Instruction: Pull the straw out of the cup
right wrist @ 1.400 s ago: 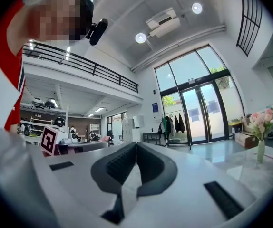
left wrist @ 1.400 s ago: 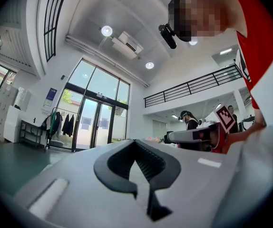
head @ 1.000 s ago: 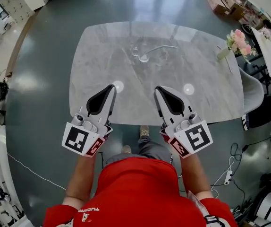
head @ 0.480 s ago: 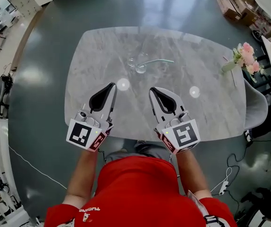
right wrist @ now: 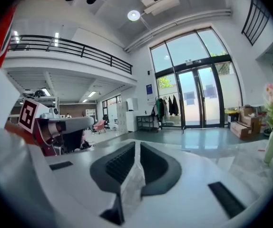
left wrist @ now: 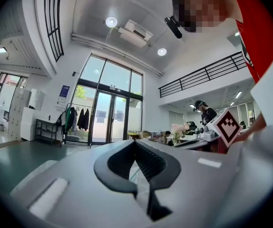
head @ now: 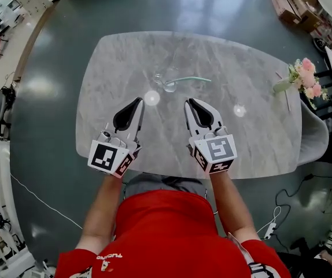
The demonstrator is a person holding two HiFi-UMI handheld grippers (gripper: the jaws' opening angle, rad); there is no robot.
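A clear glass cup (head: 167, 84) stands near the middle of the marble table (head: 253, 57). A pale green straw (head: 192, 79) reaches from it out to the right, lying low. My left gripper (head: 139, 102) hovers over the near part of the table, short of the cup and a little to its left, jaws together with nothing in them. My right gripper (head: 189, 102) is beside it, short of the cup and slightly right, also shut and empty. In the left gripper view (left wrist: 135, 142) and the right gripper view (right wrist: 137, 144) the tips meet; the cup is hidden there.
A vase of pink flowers (head: 303, 77) stands at the table's right edge, with a grey chair (head: 315, 133) beyond it. Bright lamp reflections (head: 151, 98) lie on the tabletop. Cardboard boxes (head: 290, 2) sit on the floor at the far right.
Both grippers have moved forward from the table's near edge out over the tabletop, closer to the cup. Their jaws stay together. Cup and straw have not moved on the table.
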